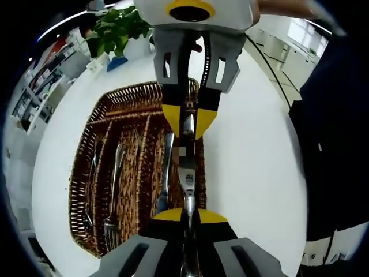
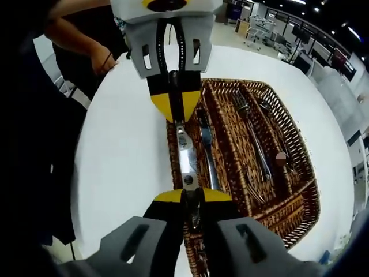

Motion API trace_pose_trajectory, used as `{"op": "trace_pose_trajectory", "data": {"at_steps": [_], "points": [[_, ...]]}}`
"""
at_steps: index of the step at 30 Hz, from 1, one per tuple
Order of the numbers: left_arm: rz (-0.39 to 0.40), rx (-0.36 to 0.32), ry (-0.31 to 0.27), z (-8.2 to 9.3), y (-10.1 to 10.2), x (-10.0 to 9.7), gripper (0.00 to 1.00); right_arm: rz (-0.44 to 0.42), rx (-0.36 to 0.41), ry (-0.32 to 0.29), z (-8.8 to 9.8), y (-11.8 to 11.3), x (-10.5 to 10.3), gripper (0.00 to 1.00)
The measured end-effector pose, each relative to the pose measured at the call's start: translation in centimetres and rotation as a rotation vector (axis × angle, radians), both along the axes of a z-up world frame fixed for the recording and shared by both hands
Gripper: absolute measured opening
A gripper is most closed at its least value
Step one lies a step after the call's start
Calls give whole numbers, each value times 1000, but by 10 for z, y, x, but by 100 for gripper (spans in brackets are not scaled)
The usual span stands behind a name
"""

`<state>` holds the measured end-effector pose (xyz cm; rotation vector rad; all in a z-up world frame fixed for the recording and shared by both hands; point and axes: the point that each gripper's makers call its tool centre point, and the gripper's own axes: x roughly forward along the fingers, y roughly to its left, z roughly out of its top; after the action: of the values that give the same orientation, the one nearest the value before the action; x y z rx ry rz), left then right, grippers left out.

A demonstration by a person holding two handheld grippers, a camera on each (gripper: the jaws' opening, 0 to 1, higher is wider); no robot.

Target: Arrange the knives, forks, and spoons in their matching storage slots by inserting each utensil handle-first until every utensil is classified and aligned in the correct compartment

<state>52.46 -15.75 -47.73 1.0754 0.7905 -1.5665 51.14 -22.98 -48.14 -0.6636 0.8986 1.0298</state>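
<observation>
Knife (image 2: 185,160) clamped at both ends: left gripper (image 1: 189,214) shut on one end, right gripper (image 2: 192,195) shut on the other, held over wicker tray (image 2: 300,173) (nearest slot). Second knife (image 2: 207,147) lay alongside; forks (image 2: 256,141) in farther compartments, on white table (image 2: 124,144).
</observation>
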Motion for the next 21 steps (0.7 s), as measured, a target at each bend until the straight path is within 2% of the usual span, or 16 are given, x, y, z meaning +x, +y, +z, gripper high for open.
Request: {"op": "trace_pose_trajectory", "data": {"at_steps": [4, 8, 17, 21], "points": [[2, 13, 8, -8, -3, 4, 6, 4, -6, 26, -8, -2, 5, 9], [14, 27, 61, -16, -3, 6, 6, 0, 0, 76, -16, -3, 6, 9], [35, 82, 115, -35, 0, 7, 7, 11, -35, 156, -32, -2, 11, 9], [22, 111, 120, -42, -1, 8, 7, -10, -37, 211, -38, -3, 11, 9]]}}
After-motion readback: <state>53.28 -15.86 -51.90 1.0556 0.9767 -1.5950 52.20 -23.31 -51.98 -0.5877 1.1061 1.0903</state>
